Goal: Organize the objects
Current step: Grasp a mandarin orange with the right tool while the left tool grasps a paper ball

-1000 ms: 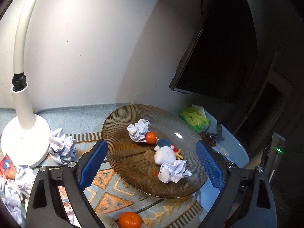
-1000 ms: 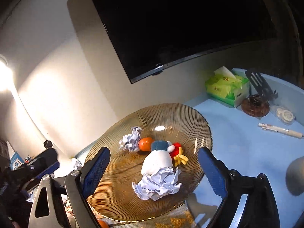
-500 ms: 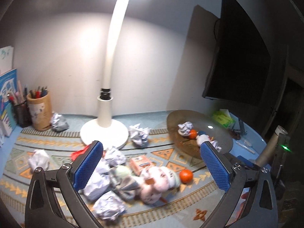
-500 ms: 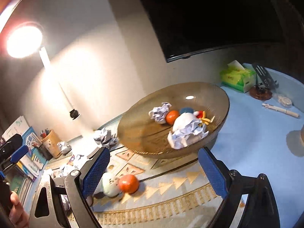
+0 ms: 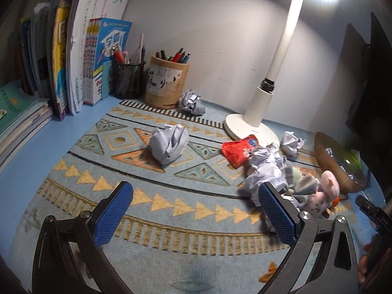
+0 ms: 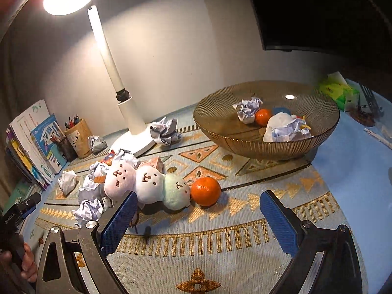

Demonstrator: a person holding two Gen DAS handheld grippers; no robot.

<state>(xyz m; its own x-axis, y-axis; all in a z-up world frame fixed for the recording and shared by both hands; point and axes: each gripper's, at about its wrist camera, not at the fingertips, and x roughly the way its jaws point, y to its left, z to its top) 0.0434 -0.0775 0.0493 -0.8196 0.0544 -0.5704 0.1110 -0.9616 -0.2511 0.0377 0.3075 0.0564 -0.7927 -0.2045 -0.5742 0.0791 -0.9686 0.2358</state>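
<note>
The right gripper (image 6: 196, 216), blue-padded fingers spread apart and holding nothing, hangs above the patterned woven mat (image 6: 245, 252). Just ahead of it lies a round orange tangerine (image 6: 205, 191), touching a pastel three-ball plush toy (image 6: 147, 183). Beyond stands a ribbed amber glass bowl (image 6: 245, 144). The left gripper (image 5: 193, 210) is likewise spread and empty; a crumpled white paper ball (image 5: 168, 144) lies well ahead, and blurred paper, probably touching it, sits beside its right finger.
</note>
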